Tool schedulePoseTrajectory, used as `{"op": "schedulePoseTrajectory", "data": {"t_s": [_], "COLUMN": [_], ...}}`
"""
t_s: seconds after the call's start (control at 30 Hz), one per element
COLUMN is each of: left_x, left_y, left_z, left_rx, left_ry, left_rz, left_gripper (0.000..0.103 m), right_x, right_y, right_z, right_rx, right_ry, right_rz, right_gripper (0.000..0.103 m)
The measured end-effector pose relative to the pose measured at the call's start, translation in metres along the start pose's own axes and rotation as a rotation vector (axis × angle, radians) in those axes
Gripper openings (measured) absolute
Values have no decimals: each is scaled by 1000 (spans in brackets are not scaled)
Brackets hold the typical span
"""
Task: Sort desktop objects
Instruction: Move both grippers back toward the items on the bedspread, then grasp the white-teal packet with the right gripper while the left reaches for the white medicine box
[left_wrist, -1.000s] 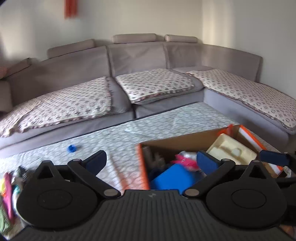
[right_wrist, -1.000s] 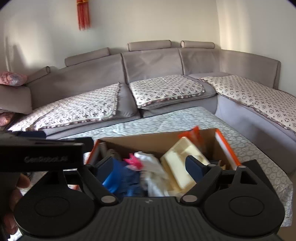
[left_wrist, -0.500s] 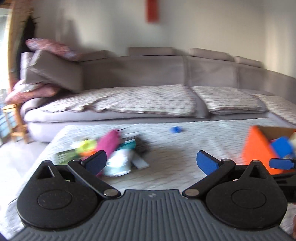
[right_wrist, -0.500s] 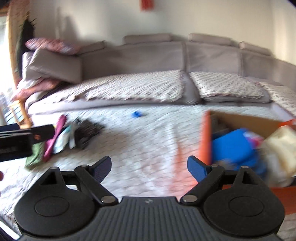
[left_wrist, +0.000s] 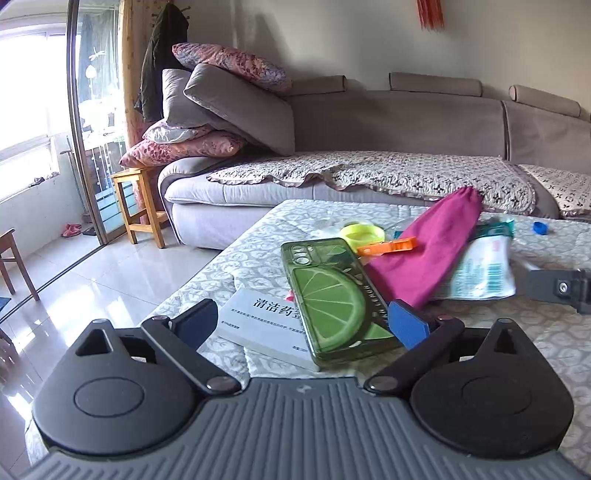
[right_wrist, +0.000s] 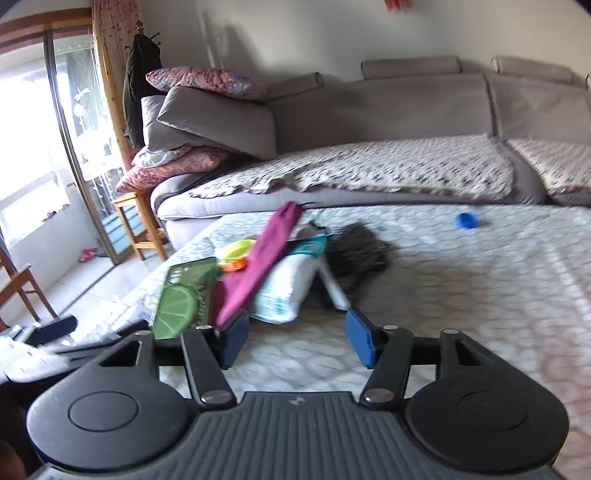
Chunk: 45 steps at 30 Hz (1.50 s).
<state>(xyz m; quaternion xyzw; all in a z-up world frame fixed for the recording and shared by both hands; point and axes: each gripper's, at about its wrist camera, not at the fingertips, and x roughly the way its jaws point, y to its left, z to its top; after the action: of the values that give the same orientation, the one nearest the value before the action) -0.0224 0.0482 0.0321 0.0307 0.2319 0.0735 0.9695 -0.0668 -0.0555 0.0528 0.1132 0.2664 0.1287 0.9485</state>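
Observation:
A pile of objects lies on the patterned table. A green lime-print phone case (left_wrist: 332, 295) rests on a white booklet (left_wrist: 266, 325), with a magenta pouch (left_wrist: 428, 251), a white wipes pack (left_wrist: 484, 269), a yellow-green lid (left_wrist: 362, 233) and an orange clip (left_wrist: 391, 245) behind. My left gripper (left_wrist: 301, 325) is open, its fingers either side of the case's near end. My right gripper (right_wrist: 295, 339) is open and empty just in front of the wipes pack (right_wrist: 284, 291) and the magenta pouch (right_wrist: 262, 258). The phone case (right_wrist: 181, 299) lies to its left.
A blue bottle cap (right_wrist: 467, 220) lies alone on the table (right_wrist: 461, 295); it also shows in the left wrist view (left_wrist: 541, 228). A dark item (right_wrist: 358, 247) and a white tube (right_wrist: 334, 288) lie beside the pile. The grey sofa (left_wrist: 369, 122) stands behind; a wooden stool (left_wrist: 136, 199) at left.
Both grippers have swung left from the cardboard box to the pile at the table's left end and moved close to it. Both stay open and empty.

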Motion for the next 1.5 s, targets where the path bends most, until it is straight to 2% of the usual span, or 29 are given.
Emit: {"op": "schedulePoseTrajectory", "data": {"t_s": [0.13, 0.27, 0.33, 0.43, 0.5, 0.53, 0.57, 0.6, 0.63, 0.67, 0.7, 0.73, 0.77, 0.87, 1.0, 1.1, 1.17, 1.23, 1.3, 1.33, 1.4, 1.5], "left_x": [9, 14, 18, 24, 28, 24, 24, 21, 9, 2, -5, -11, -17, -33, -55, -36, -28, -23, -26, -27, -22, -2], "left_y": [-6, -21, -27, -33, -34, -31, -33, -34, -32, -33, -30, -28, -25, -17, -16, -9, -11, -15, -13, -9, 9, 38], "left_z": [2, 10, 17, 26, 26, 21, 22, 22, 16, 17, 17, 20, 12, 8, -5, -17, -18, -17, -15, -13, -10, -9], "left_rx": [-5, 4, 1, 5, 13, 15, 17, 18, 17, 18, 9, -5, -20, -41, -55, -98, -88, -48, -39, -51, -107, -173], "left_ry": [18, 8, 22, 36, 68, 90, 111, 123, 121, 122, 125, 133, 143, 172, 170, 149, 158, 129, 101, 86, 72, 105], "left_rz": [-17, -28, -30, -19, -7, -9, -19, -40, -49, -37, -33, -34, -31, -98, -131, -106, -102, -52, -15, 7, 33, 66], "left_gripper": [99, 99, 99, 99, 97, 88, 74, 67, 58, 44, 37, 23, 3, 3, 3, 10, 9, 4, 4, 6, 19, 39], "right_x": [20, 35, 45, 51, 51, 51, 50, 48, 46, 44, 42, 39, 37, 30, 22, 18, 19, 20, 21, 21, 23, 25], "right_y": [-1, -5, -3, 0, -1, -3, -4, -4, -3, -1, 1, 3, 5, 7, 2, 0, -1, -2, -2, -3, -4, -5], "right_z": [2, 6, 6, 7, 7, 7, 7, 7, 8, 8, 8, 8, 8, 7, 7, 6, 5, 3, 3, 2, 1, 0], "right_rx": [37, 61, 62, 47, 34, 41, 45, 45, 43, 39, 33, 24, 17, 11, 8, -3, -11, -13, -17, -17, -16, -15], "right_ry": [21, 30, 47, 59, 60, 66, 69, 68, 67, 64, 61, 57, 54, 47, 35, 28, 29, 33, 34, 35, 38, 43], "right_rz": [30, 21, 25, 35, 37, 38, 40, 41, 45, 50, 53, 57, 61, 70, 60, 52, 51, 51, 53, 54, 54, 59], "right_gripper": [53, 52, 48, 23, 15, 14, 12, 10, 9, 8, 7, 7, 6, 6, 6, 6, 6, 6, 6, 6, 6, 6]}}
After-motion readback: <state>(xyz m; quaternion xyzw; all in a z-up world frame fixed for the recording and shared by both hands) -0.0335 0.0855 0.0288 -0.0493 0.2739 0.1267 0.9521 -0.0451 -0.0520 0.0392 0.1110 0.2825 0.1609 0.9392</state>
